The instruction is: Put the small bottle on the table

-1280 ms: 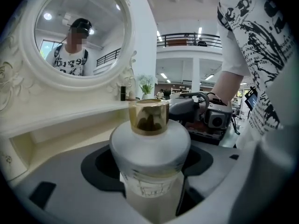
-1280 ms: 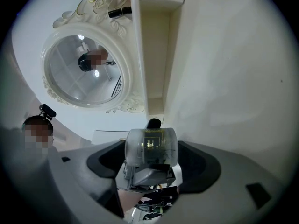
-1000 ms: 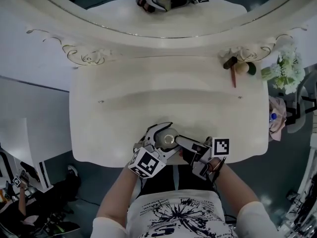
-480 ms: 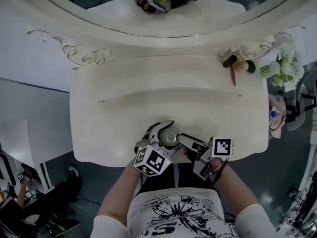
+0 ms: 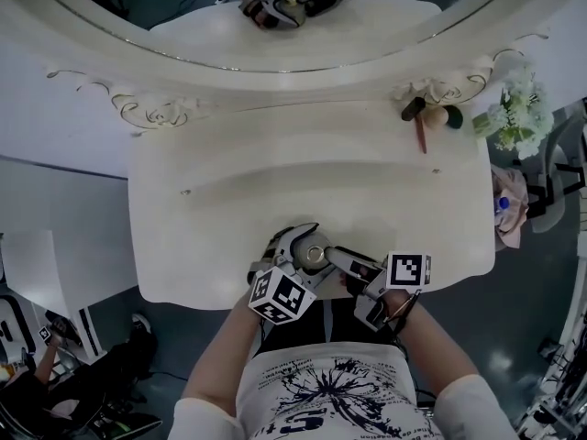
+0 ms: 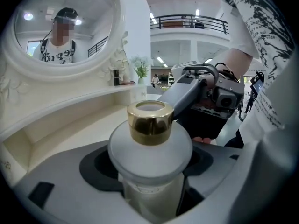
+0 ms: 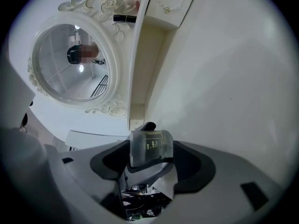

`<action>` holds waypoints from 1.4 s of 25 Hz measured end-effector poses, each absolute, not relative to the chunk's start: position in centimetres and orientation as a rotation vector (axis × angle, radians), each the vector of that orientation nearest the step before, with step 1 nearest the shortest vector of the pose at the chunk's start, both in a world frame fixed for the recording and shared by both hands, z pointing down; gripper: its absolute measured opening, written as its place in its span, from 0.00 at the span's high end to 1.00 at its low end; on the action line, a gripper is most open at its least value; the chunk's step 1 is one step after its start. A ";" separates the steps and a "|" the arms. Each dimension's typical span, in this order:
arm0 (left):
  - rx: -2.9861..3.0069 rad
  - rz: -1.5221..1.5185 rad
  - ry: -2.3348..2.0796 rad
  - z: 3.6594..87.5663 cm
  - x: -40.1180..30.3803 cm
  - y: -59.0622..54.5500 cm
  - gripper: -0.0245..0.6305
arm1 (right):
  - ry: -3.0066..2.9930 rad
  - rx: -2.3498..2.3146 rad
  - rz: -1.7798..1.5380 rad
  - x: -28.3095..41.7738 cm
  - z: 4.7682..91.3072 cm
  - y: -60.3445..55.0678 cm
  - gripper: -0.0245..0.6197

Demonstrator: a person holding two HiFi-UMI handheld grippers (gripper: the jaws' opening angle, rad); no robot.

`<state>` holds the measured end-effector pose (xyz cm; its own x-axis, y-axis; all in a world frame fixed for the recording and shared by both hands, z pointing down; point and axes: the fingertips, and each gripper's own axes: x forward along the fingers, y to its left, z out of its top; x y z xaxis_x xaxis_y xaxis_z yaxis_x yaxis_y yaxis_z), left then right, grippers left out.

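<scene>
1. Standing at the left end, I see a white dressing table (image 5: 211, 227) with a curved front edge. Along its back runs the carved white frame of a large oval mirror (image 5: 293, 85), and the glass shows both claws from above.
2. Just left of the middle, the left gripper (image 5: 307, 246) reaches in over the front edge, with its black-and-white marker cube (image 5: 282, 296) nearest the person's body. Its grey jaws are clamped on a small frosted white bottle (image 6: 150, 148), one to each side of the clear body under the domed shoulder.
3. The bottle stands upright in that hold, close to the table's front edge, with its shiny gold cap (image 6: 149, 120) uppermost. The jaws hide its base, so I cannot tell whether it rests on the tabletop.
4. Immediately to the right, the right gripper (image 5: 337, 258) comes in from the side, its own marker cube (image 5: 406, 270) behind it. Its jaws stand apart. The bottle's clear, printed lower body shows in the gap near their tips, and one grey jaw of the left gripper crosses that gap. In the left gripper view, one of its grey fingers (image 6: 187, 94) runs up right beside the gold cap.
5. Far right, on the back ledge, lies a dark-headed tool with a thin reddish handle (image 5: 420, 134), with a round beige thing (image 5: 436, 115) touching it. Just past the table's corner is a bunch of pale flowers (image 5: 509, 117)
</scene>
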<state>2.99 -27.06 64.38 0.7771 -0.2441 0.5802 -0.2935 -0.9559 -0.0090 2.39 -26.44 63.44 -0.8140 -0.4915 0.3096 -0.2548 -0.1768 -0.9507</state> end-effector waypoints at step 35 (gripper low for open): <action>2.733 0.420 -1.312 44.4 -10.1 -30.5 0.93 | 2.650 -1.792 -0.703 5.5 46.3 -28.5 0.94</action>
